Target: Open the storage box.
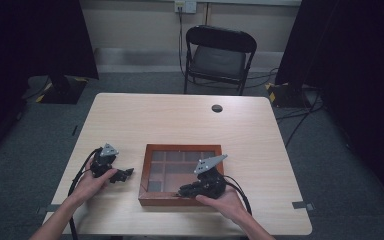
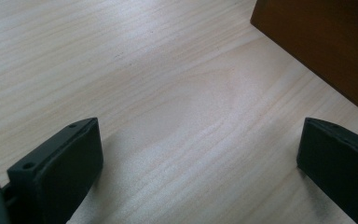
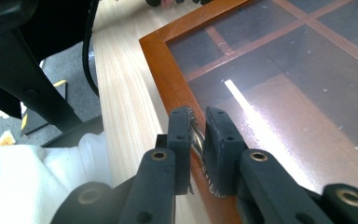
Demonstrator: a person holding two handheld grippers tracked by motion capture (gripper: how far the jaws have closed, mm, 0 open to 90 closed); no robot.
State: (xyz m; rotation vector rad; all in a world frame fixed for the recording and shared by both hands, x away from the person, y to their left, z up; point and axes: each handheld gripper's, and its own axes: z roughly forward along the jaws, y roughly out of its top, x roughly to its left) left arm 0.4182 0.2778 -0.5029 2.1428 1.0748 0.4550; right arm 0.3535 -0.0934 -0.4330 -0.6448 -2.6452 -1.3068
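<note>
Right tongs [image 3: 198, 140] grip box [image 3: 168, 70] edge.

Box [image 1: 181, 174] on table [image 1: 180, 120] near front edge; chair [image 1: 219, 57] behind table.

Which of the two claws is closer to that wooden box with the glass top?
The right claw. Its jaws are pinched on a small metal piece at the wooden box near edge. The left claw rests on the table beside the box, jaws wide, not touching it.

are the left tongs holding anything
No, the left tongs stand wide open over the bare pale wooden table, apart from the brown wooden glass-lidded box.
</note>
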